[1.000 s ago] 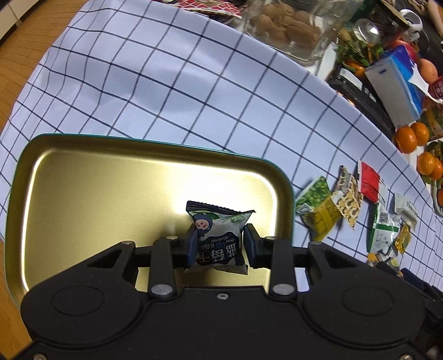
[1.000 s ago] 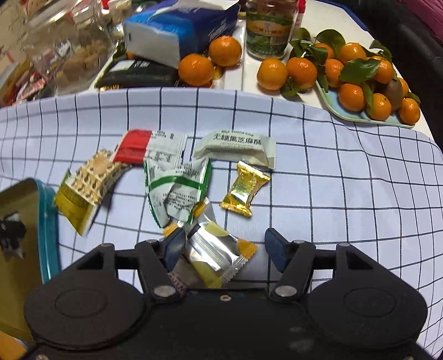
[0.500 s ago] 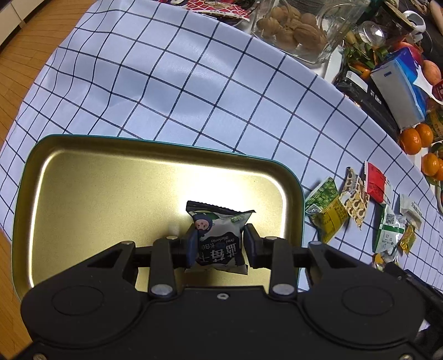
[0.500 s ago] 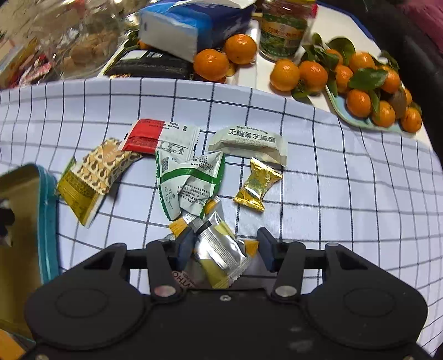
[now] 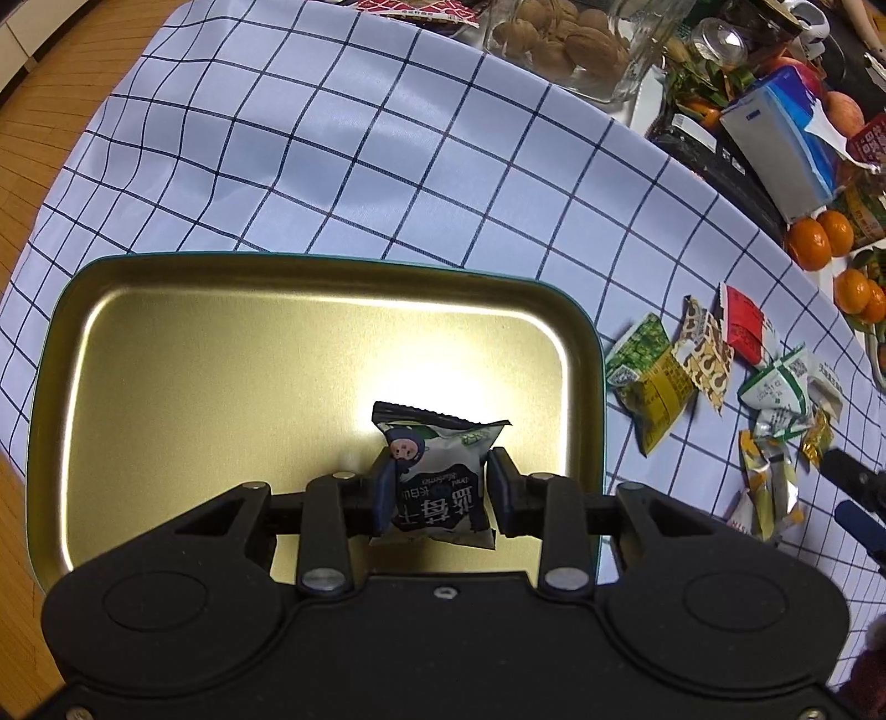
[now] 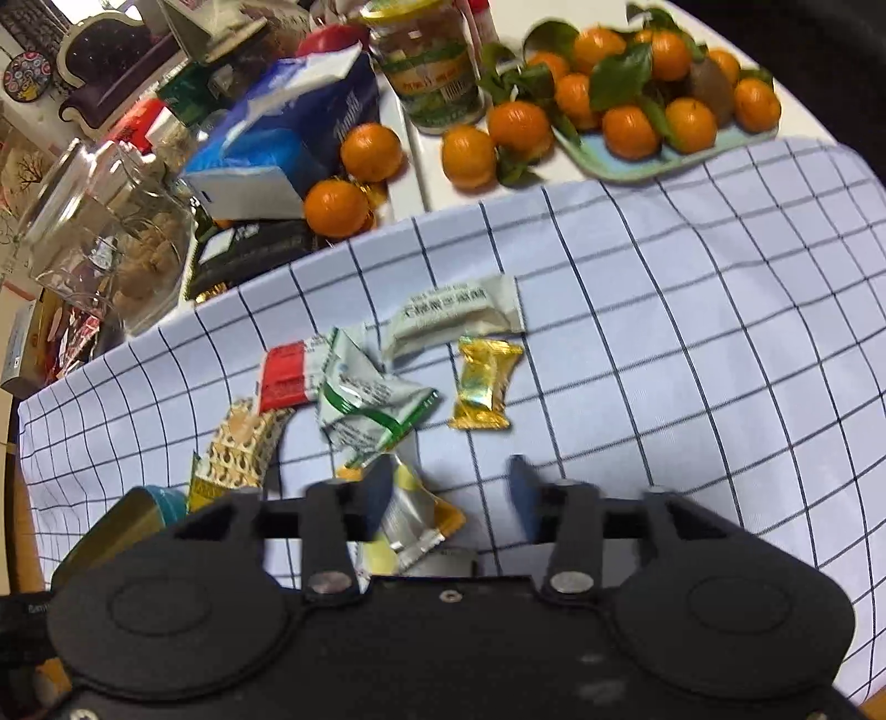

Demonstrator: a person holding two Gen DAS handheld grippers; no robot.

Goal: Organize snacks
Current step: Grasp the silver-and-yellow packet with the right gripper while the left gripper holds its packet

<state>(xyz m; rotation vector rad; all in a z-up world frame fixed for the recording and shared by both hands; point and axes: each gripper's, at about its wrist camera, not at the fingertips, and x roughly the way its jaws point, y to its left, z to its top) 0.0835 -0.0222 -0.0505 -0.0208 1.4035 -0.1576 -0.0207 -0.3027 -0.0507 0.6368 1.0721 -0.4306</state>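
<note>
Left wrist view: the left gripper [image 5: 437, 487] is clenched on a dark blue and white snack packet [image 5: 434, 476], its pads pressing both sides, held above the near right part of the gold tin tray [image 5: 166, 387]. The tray's floor is bare all around the packet, with the raised rim close on the right. Just past that rim, loose wrappers lie on the checked cloth [image 5: 387, 166]; the cloth beyond the tray's far edge is open up to a glass jar of walnuts [image 5: 559, 41].

Right wrist view: the right gripper [image 6: 443, 493] has just been opening its jaws, which stand released. A silver and yellow packet [image 6: 412, 515] lies between them, against the left pad and clear of the right. Beyond it sit a green and white packet [image 6: 371, 404], a gold candy [image 6: 484, 382] and a pale bar packet [image 6: 459, 315]. The cloth to the right is free. At its far edge lie a tissue pack [image 6: 293, 138] and tangerines [image 6: 626, 105].
</note>
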